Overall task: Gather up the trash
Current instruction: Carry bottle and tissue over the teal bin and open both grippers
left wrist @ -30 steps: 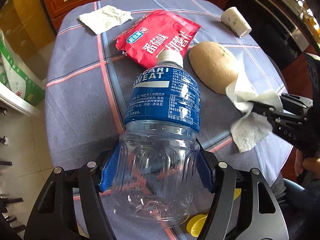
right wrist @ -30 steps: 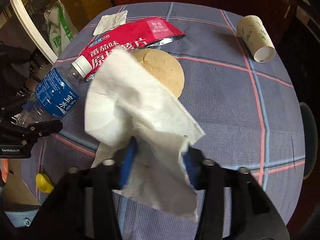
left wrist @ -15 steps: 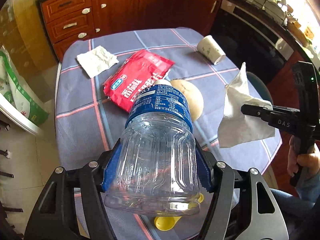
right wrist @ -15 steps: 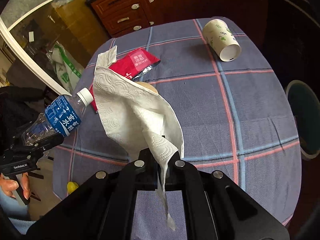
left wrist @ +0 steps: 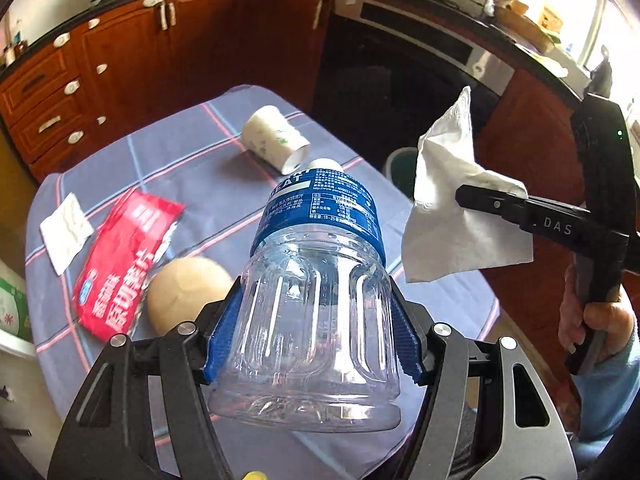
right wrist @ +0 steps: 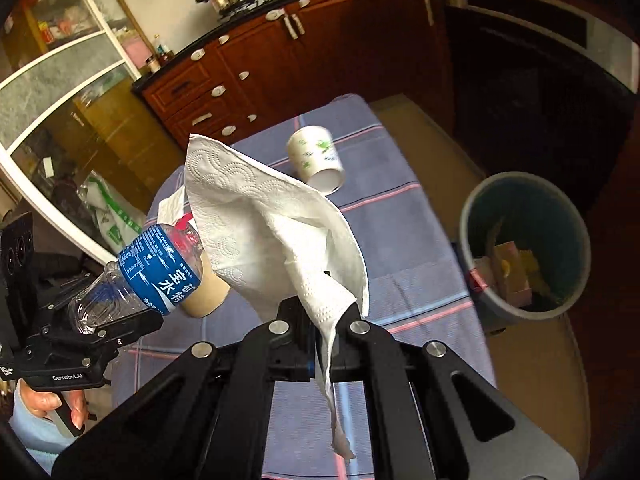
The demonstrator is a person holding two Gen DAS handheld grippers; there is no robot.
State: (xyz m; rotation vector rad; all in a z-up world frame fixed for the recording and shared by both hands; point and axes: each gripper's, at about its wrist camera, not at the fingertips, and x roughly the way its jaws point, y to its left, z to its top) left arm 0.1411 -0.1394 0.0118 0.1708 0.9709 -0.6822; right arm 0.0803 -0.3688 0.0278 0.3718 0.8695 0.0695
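Both loads now lifted clear of the worktop [left wrist: 192,160]: left claw [left wrist: 312,340] clamps the clear plastic bottle [left wrist: 316,304], right claw [right wrist: 324,344] pinches the white paper towel [right wrist: 256,216], bin-bound.

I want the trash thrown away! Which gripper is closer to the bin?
Right. The right gripper, holding the tissue, is next to the bin beside the table. The left gripper, holding the bottle, is farther away.

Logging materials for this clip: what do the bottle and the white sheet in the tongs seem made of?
Bottle: clear, glossy plastic, ribbed walls you can see through, with a printed blue label. White sheet: soft matte paper, likely a tissue or towel, embossed with a wave pattern, hanging limp and creased.
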